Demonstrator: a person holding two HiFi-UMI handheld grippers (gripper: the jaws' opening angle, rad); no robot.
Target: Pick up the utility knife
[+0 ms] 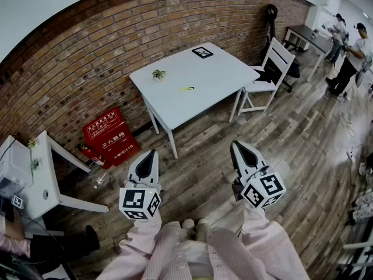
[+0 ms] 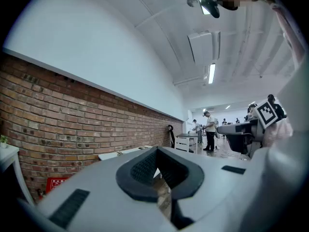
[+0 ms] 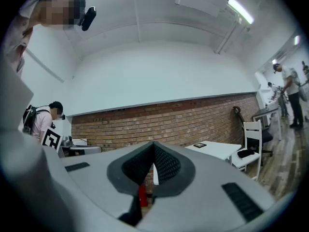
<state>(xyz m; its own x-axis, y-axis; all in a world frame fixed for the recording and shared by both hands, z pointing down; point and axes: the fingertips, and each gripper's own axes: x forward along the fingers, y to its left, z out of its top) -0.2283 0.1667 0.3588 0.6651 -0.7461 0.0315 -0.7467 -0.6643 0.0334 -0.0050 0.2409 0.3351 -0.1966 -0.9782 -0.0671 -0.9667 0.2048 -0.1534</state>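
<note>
Utility knife: lay on the white table, well ahead of both grippers (a small yellow sliver, too small to show detail).
Left gripper: jaws were together with nothing between them; it was held level, well short of the table.
Right gripper: jaws were likewise together and empty, level beside the left one.
Done: nothing yet; the knife was untouched.
Left to do: approach, part the jaws, close on the knife, lift.

Slim yellow utility knife, flat on table
</note>
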